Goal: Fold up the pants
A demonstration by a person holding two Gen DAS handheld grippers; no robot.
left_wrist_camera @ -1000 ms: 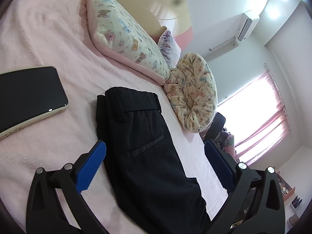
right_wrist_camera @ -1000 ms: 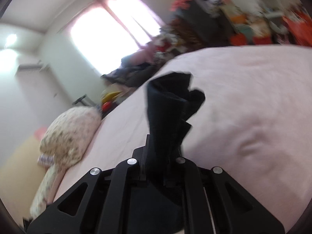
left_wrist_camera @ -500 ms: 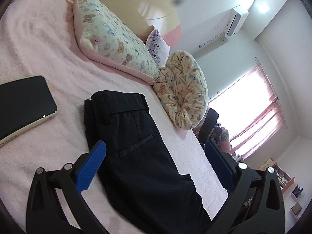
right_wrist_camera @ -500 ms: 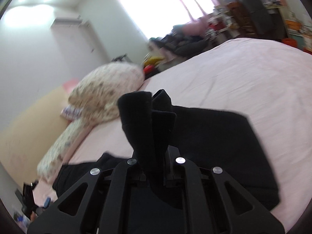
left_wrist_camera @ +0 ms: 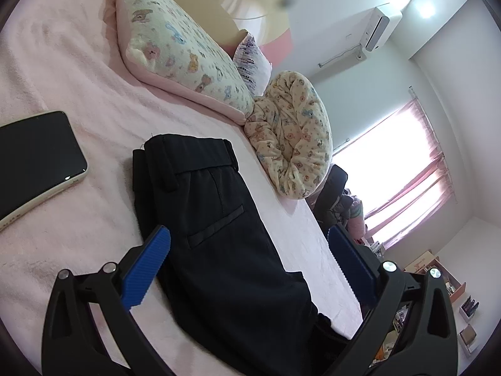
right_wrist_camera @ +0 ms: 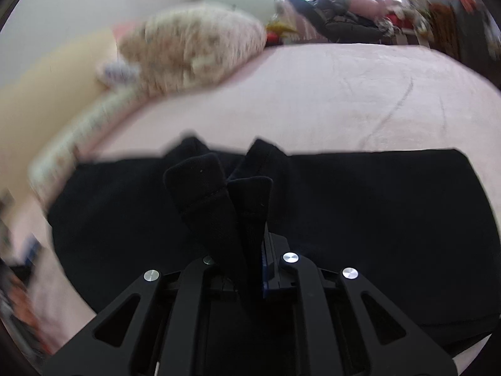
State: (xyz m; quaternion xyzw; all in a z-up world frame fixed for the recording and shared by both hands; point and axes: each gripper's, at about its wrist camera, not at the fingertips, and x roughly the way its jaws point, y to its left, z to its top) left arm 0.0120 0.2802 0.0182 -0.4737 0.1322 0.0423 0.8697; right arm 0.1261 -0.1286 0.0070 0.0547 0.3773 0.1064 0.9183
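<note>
Black pants [left_wrist_camera: 219,235] are laid out on the pink bed [left_wrist_camera: 78,72], waistband toward the pillows, one back pocket slit showing on the seat. The left hand-held gripper [left_wrist_camera: 249,253] is held just above them with its blue pads [left_wrist_camera: 147,269] spread wide, one on either side of the cloth, and nothing is gripped. A dark phone [left_wrist_camera: 34,159] is seen lying on the bed to the left of the waistband, apart from it. A long patterned pillow [left_wrist_camera: 181,47] is propped at the head of the bed, and a rolled patterned blanket [left_wrist_camera: 291,134] is set just beside it, near the far edge of the pants. In the right wrist view, a bunched end of the pants [right_wrist_camera: 219,194] is pinched in the right hand-held gripper [right_wrist_camera: 250,260], the jaws almost fully together on the cloth, which sticks up in folds past the fingers. Below that bunch the rest of the black cloth is spread flat across the bed. The pillows are blurred in this view.
</note>
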